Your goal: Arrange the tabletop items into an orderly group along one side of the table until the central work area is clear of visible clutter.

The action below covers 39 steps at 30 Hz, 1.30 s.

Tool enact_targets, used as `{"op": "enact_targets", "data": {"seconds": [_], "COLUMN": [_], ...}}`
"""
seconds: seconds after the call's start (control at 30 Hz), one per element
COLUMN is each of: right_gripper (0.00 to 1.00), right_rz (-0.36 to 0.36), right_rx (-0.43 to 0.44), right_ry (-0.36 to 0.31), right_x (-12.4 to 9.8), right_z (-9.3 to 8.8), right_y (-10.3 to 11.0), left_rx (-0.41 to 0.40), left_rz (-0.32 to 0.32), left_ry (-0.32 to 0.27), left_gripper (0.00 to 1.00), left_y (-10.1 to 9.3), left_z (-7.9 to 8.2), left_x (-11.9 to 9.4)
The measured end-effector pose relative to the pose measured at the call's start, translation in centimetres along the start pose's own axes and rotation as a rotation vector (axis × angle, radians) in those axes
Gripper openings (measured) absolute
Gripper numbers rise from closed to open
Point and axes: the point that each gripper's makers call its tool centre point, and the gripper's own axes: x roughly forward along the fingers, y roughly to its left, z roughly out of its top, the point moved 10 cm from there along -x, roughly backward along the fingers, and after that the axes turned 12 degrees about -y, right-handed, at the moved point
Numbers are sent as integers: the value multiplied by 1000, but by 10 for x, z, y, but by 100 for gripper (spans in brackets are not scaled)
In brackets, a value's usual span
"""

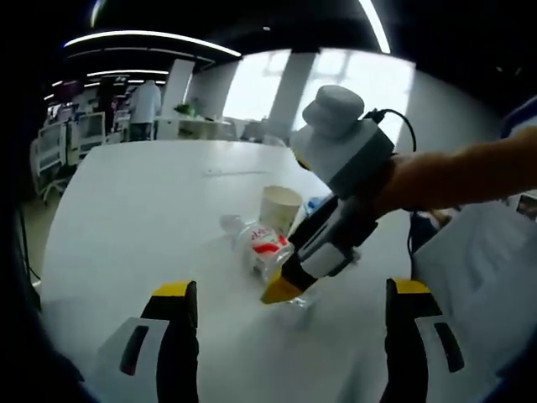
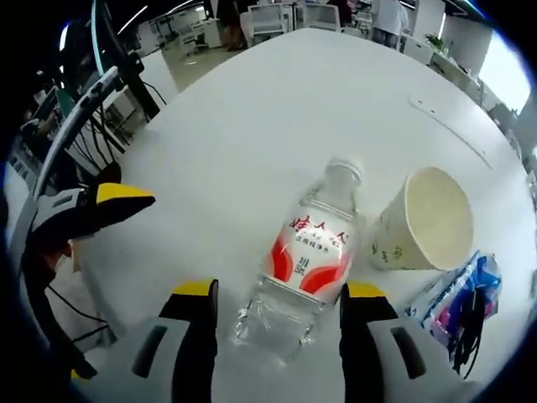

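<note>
A clear water bottle [image 2: 306,252] with a red-and-white label lies on its side on the white table [image 2: 252,109], cap pointing away. My right gripper [image 2: 281,290] is open, its jaws straddling the bottle's base end without visibly clamping it. Just right of the bottle stands a paper cup [image 2: 424,220], with a blue packet [image 2: 461,298] beside it. In the left gripper view, my left gripper [image 1: 291,290] is open and holds nothing. Ahead of it, the right gripper [image 1: 289,281] reaches in from the right onto the bottle [image 1: 260,243], and the cup [image 1: 278,208] stands behind.
One finger [image 2: 109,206] of the left gripper enters at the left. The person's forearm [image 1: 470,172] holds the right gripper. White paper [image 1: 478,260] lies at the right. A thin strip [image 2: 449,126] rests far out on the table. Desks and a standing person [image 1: 144,105] are beyond.
</note>
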Motion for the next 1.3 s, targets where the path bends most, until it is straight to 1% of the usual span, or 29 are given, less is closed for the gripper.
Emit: {"op": "enact_targets", "data": {"seconds": [0.1,0.13,0.17,0.2,0.27,0.3,0.37,0.4,0.57,0.67,0.87,1.0,1.03,1.07,1.1,1.23,1.3], "right_gripper": [55,56,56,55,55,53,48,48,48,48,48,46,45,41,40,40,39], "right_rz": [-23,-28,-28,-23,-30,-25,-19,-18,-25,-24,-26,-30,-35,-48,-29,-26,-25], "right_rx": [-8,-17,5,6,-5,-13,-24,-23,-37,-31,-57,-46,-42,-30,-42,-55,-48], "right_ry": [19,36,48,37,40,37,54,53,58,63,73,68,58,44,48,49,45], "right_x": [2,3,3,4,3,4,6,7,5,4,5,6,8,8,8,8,9], "right_z": [-4,-7,-8,-7,-7,-7,-7,-8,-10,-10,-9,-8,-7,-6,-6,-7,-7], "right_y": [-5,-7,-8,-8,-9,-9,-8,-8,-7,-7,-7,-9,-10,-12,-12,-11,-12], "left_rx": [-2,-2,-1,-1,-5,-7,-7,-9,-15,-17,-20,-21,-22,-25,-27,-37,-38], "left_rz": [-1,-1,-1,1,6,9,11,11,14,14,15,11,11,11,11,18,23], "left_ry": [-2,-1,-2,-5,-9,-7,-6,-5,-7,-5,-2,-1,0,1,0,5,4], "left_gripper": [90,90,90,90,90,90,90,90,89,89,89,89,89,88,88,87,87], "left_y": [0,0,1,1,3,3,4,4,5,6,7,7,8,8,9,14,16], "left_z": [0,0,0,0,0,0,-1,-1,-2,-2,-3,-3,-3,-3,-3,-3,-2], "left_x": [1,1,1,1,0,0,0,0,1,1,2,3,3,3,3,2,3]}}
